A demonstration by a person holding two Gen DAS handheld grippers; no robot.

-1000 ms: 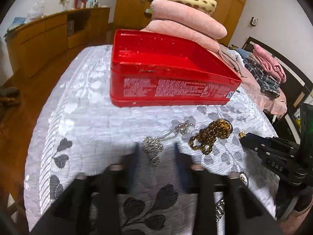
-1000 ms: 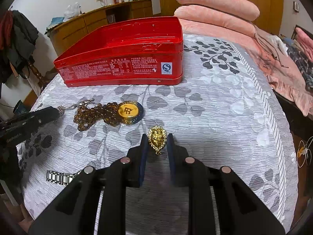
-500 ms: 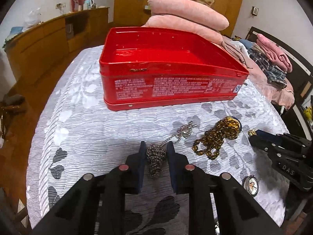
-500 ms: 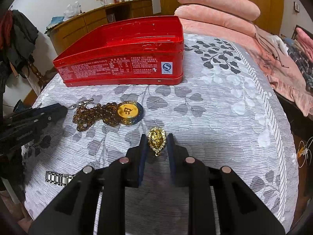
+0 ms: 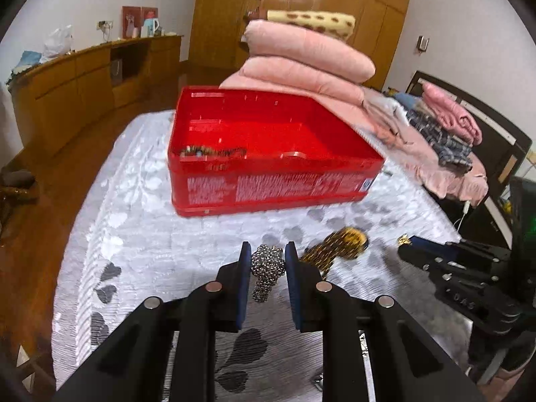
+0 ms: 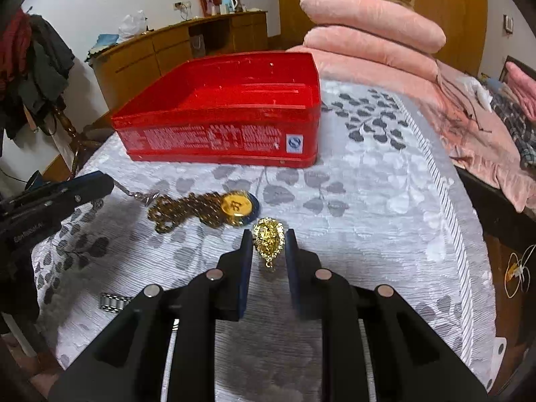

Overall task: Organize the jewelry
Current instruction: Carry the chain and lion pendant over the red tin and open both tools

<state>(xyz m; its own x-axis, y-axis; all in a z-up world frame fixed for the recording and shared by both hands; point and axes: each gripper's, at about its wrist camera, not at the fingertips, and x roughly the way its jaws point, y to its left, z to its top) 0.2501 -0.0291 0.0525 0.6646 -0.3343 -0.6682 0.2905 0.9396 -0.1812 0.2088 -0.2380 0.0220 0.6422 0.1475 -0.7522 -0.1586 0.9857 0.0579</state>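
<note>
Silver-grey leaf-patterned cloth [image 5: 140,241] covers the table that carries every item. At left, the left gripper [image 5: 267,261] is closed on a bunched silver bead chain [image 5: 266,269], the bundle pinched between the blue pads so that no loose length can snag; it appears raised clear of the cloth. The red tin [image 5: 268,181] stands open-topped at the far centre, presumably so pieces can be lowered straight in. Near centre, the gold chain with round medallion [image 6: 214,207] lies loose on the cloth. To its right, the right gripper [image 6: 268,248] is clamped on a gold lion-head pendant [image 6: 268,239], held low over the cloth. The left wrist view alone looks into the tin, where a beaded strand [image 5: 211,151] lies by the near wall. The right wrist view alone shows a metal watch-band segment [image 6: 115,301] at near left.
</note>
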